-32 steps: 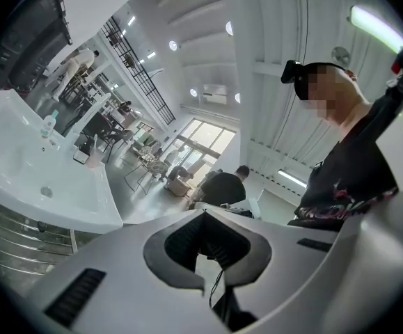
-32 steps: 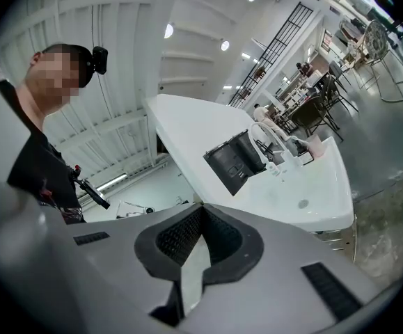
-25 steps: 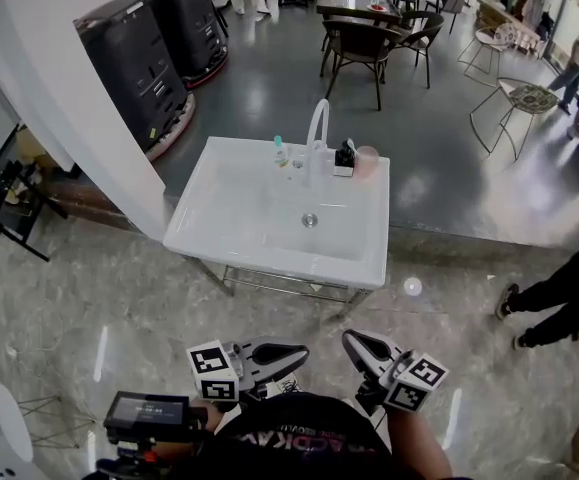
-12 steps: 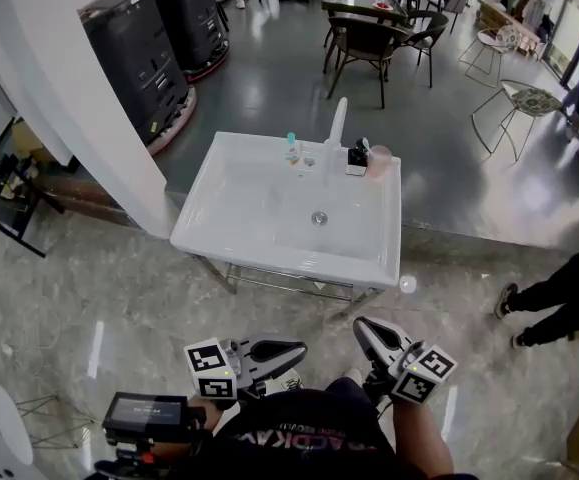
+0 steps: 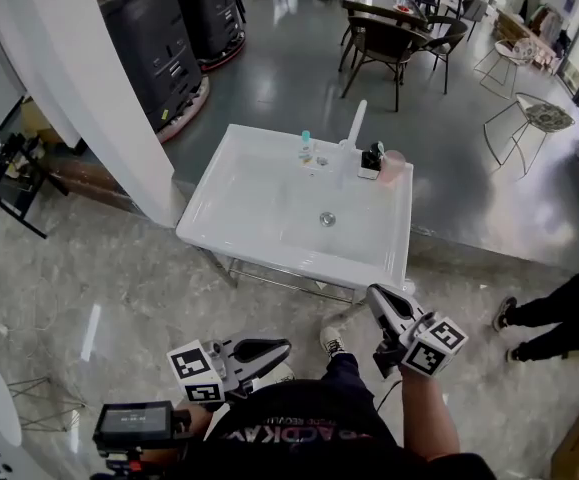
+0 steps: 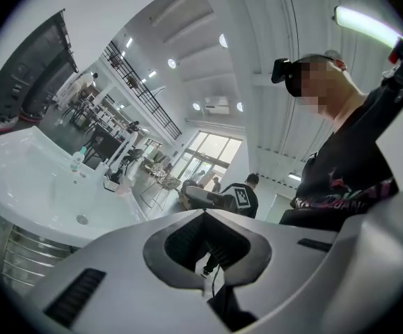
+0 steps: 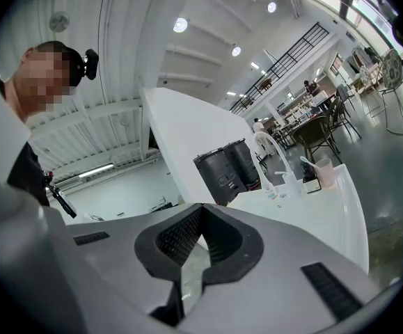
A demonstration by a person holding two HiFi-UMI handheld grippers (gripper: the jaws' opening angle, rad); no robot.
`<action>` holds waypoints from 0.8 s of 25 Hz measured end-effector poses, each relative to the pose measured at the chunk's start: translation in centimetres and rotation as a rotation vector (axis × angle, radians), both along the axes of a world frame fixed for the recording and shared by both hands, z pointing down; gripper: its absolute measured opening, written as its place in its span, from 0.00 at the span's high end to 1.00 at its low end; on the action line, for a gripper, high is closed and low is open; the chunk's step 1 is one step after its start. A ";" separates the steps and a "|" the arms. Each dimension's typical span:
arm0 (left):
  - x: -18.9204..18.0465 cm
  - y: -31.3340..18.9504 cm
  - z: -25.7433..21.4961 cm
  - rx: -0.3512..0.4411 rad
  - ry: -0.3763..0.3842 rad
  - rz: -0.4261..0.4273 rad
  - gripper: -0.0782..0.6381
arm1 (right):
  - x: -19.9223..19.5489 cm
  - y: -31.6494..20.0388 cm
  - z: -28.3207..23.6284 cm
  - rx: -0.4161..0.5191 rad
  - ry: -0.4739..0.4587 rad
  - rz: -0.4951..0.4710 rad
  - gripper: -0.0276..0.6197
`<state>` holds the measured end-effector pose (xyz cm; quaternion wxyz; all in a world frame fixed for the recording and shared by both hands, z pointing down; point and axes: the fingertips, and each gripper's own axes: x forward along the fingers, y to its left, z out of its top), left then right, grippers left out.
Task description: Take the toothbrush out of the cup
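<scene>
A pale pink cup stands at the back right corner of the white sink, beside the faucet. In the right gripper view the cup holds a white toothbrush that leans left. My left gripper hangs low by my body, well short of the sink, its jaws shut on nothing. My right gripper is near the sink's front right corner, also shut and empty. The left gripper and right gripper both look toward the sink from a distance.
A small bottle and a black item sit by the faucet. A white pillar and black machines stand to the left. Chairs and tables are beyond. A person's legs are at the right.
The sink has drawn closer and shifted right in the head view. My right gripper has risen toward the sink's front corner; the left has sunk a little lower.
</scene>
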<state>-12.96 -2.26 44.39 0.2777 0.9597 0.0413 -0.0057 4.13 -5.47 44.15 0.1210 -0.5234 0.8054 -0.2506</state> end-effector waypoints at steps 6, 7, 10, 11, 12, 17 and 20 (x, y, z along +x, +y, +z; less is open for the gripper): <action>0.5 -1.5 -0.5 0.022 0.005 -0.075 0.88 | 2.6 -3.2 -0.5 0.015 0.016 -0.015 0.94; 0.9 -1.7 -0.6 0.027 0.006 -0.082 0.88 | 3.1 -3.6 -0.4 0.016 0.022 -0.017 0.94; 1.9 -2.0 -1.0 0.041 0.008 -0.103 0.88 | 4.7 -4.6 0.0 0.014 0.058 -0.022 0.94; 2.2 -2.1 -1.1 0.043 0.011 -0.111 0.88 | 5.2 -4.9 0.0 0.012 0.072 -0.023 0.94; 2.4 -2.3 -1.3 0.045 0.013 -0.119 0.88 | 5.7 -5.3 0.0 0.011 0.087 -0.023 0.94; 3.0 -2.9 -1.3 0.039 0.018 -0.168 0.88 | 9.0 -7.7 0.4 -0.013 0.180 0.003 0.94; 3.3 -3.1 -1.2 0.019 0.020 -0.198 0.88 | 11.1 -9.2 0.6 -0.027 0.229 0.026 0.94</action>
